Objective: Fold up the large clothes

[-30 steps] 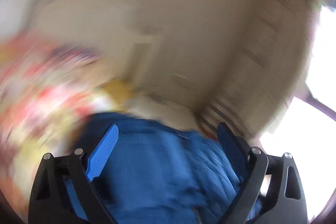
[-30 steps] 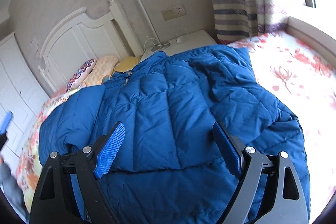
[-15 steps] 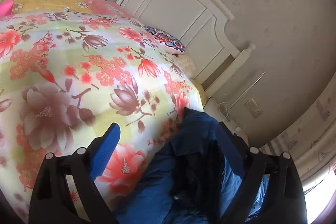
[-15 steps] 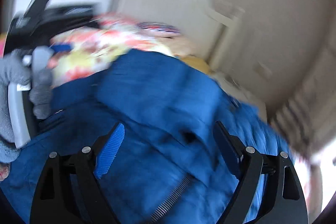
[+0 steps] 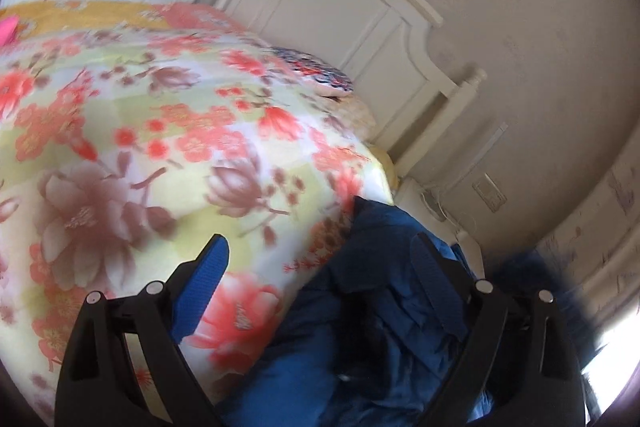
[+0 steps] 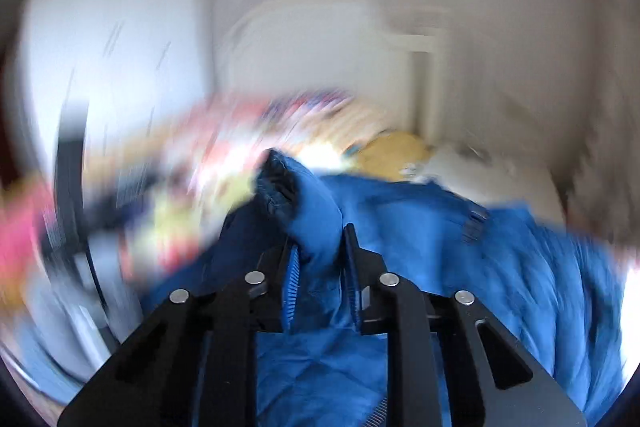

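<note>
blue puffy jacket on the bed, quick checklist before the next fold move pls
1. Right gripper shut on a bunched fold of the blue quilted puffy jacket: ok.
2. Left gripper open and free of fabric: ok; jacket lies below its right finger.
3. Which part of the jacket is pinched (sleeve, hem): cannot tell, right wrist view is blurred.
4. Floral yellow and pink quilt free of both grippers: ok.
5. Jacket lying flat for a clean fold: not ok, it is rumpled.

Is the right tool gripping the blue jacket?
Yes, the right tool is shut on a fold of the blue jacket, pinched between its blue pads.
</note>
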Motion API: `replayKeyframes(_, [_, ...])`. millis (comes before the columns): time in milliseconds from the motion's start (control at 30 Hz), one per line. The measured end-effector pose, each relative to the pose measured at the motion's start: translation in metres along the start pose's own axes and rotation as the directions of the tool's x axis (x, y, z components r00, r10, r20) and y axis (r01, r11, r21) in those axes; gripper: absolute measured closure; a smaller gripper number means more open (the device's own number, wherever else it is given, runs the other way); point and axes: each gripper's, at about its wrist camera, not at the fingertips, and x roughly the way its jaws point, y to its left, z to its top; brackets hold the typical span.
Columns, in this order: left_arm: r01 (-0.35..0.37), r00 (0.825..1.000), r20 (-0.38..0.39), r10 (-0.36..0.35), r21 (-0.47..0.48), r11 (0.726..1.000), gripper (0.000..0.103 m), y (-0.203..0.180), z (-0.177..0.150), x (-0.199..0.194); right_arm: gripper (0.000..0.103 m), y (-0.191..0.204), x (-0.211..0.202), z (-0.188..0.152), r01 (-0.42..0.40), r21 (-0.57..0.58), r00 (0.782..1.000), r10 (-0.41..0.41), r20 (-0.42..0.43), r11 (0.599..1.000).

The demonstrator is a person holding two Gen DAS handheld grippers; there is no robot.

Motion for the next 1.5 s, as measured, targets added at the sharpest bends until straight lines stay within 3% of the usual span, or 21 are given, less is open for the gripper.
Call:
replayKeyframes(67, [0.036,0.999,-0.015,-0.035,0.068,0.997,0.012,-0.014,-0.004,0.0,0.084,-0.06,-0.024,0.003,0.01,0.253,0.999,-0.023,0.047,0.967])
replayKeyframes(133, [0.08,0.996,-0.052,-0.073,0.159,0.984,0.011,-0.034,-0.013,0.002,0.083,-0.11,-0.037,-0.004,0.08,0.384,0.996,-0.091,0.011,0.92])
replayKeyframes(267, [0.17,0.978,-0.17,-0.121,0.313,0.934,0.011,-0.067,-0.036,0.014,0.067,-0.16,-0.033,-0.033,0.17,0.515,0.984,-0.121,-0.128,0.84])
replayKeyframes(333, [0.174,0.976,-0.191,-0.107,0.378,0.909,0.01,-0.078,-0.047,0.018,0.061,-0.167,-0.027,-0.042,0.157,0.543,0.986,-0.095,-0.141,0.825])
replayKeyframes(367, [0.166,0.977,-0.19,-0.094,0.409,0.897,0.01,-0.083,-0.052,0.019,0.045,-0.168,-0.027,-0.044,0.136,0.548,0.989,-0.083,-0.121,0.825])
replayKeyframes(400, [0.163,0.978,-0.191,-0.086,0.438,0.884,0.01,-0.088,-0.057,0.02,0.038,-0.166,-0.025,-0.045,0.117,0.549,0.992,-0.071,-0.105,0.828])
replayKeyframes(433, [0.166,0.977,-0.197,-0.082,0.457,0.874,0.01,-0.091,-0.061,0.021,0.031,-0.164,-0.025,-0.044,0.109,0.546,0.993,-0.065,-0.099,0.831])
replayKeyframes(467, [0.167,0.976,-0.202,-0.078,0.469,0.868,0.01,-0.093,-0.064,0.022,0.031,-0.162,-0.023,-0.041,0.109,0.539,0.993,-0.064,-0.101,0.835])
replayKeyframes(600, [0.164,0.974,-0.218,-0.064,0.481,0.861,0.008,-0.094,-0.067,0.027,0.036,-0.153,-0.004,-0.031,0.17,0.478,0.982,-0.105,-0.16,0.862])
replayKeyframes(667, [0.164,0.973,-0.221,-0.061,0.485,0.859,0.007,-0.094,-0.068,0.027,0.063,-0.153,0.001,-0.03,0.202,0.458,0.974,-0.131,-0.183,0.866])
replayKeyframes(733, [0.167,0.973,-0.22,-0.065,0.483,0.859,0.007,-0.094,-0.067,0.025,0.077,-0.151,0.001,-0.036,0.185,0.459,0.978,-0.118,-0.171,0.869])
replayKeyframes(833, [0.168,0.973,-0.22,-0.068,0.473,0.865,0.007,-0.092,-0.066,0.025,0.083,-0.133,-0.022,-0.035,0.135,0.455,0.991,-0.108,-0.085,0.88])
replayKeyframes(967, [0.169,0.973,-0.219,-0.07,0.473,0.865,0.007,-0.092,-0.064,0.025,0.083,-0.112,-0.049,-0.036,0.136,0.425,0.991,-0.126,-0.051,0.895])
replayKeyframes(1100, [0.163,0.972,-0.229,-0.052,0.5,0.851,0.005,-0.096,-0.069,0.027,0.082,-0.127,-0.037,-0.053,0.259,0.426,0.962,-0.193,-0.193,0.867])
replayKeyframes(1133, [0.159,0.972,-0.23,-0.044,0.51,0.846,0.005,-0.097,-0.07,0.028,0.075,-0.134,-0.032,-0.057,0.285,0.433,0.951,-0.196,-0.238,0.855])
replayKeyframes(1167, [0.157,0.972,-0.23,-0.04,0.514,0.843,0.005,-0.097,-0.071,0.028,0.065,-0.135,-0.033,-0.058,0.29,0.443,0.949,-0.194,-0.248,0.848])
replayKeyframes(1200, [0.155,0.972,-0.231,-0.037,0.516,0.842,0.004,-0.097,-0.072,0.028,0.063,-0.133,-0.041,-0.056,0.293,0.452,0.95,-0.205,-0.235,0.842])
replayKeyframes(1233, [0.156,0.972,-0.232,-0.039,0.513,0.844,0.004,-0.096,-0.071,0.029,0.06,-0.126,-0.052,-0.05,0.32,0.427,0.946,-0.259,-0.195,0.846])
replayKeyframes(1300, [0.156,0.971,-0.235,-0.037,0.509,0.846,0.004,-0.096,-0.071,0.03,0.059,-0.106,-0.072,-0.035,0.398,0.325,0.916,-0.393,-0.083,0.858])
replayKeyframes(1367, [0.151,0.972,-0.235,-0.031,0.514,0.844,0.004,-0.096,-0.072,0.03,0.058,-0.084,-0.079,-0.02,0.423,0.207,0.902,-0.432,-0.002,0.882])
replayKeyframes(1500, [0.143,0.974,-0.227,-0.022,0.533,0.834,0.003,-0.1,-0.075,0.03,0.058,-0.06,-0.038,-0.002,0.407,-0.003,0.912,-0.406,-0.063,0.914])
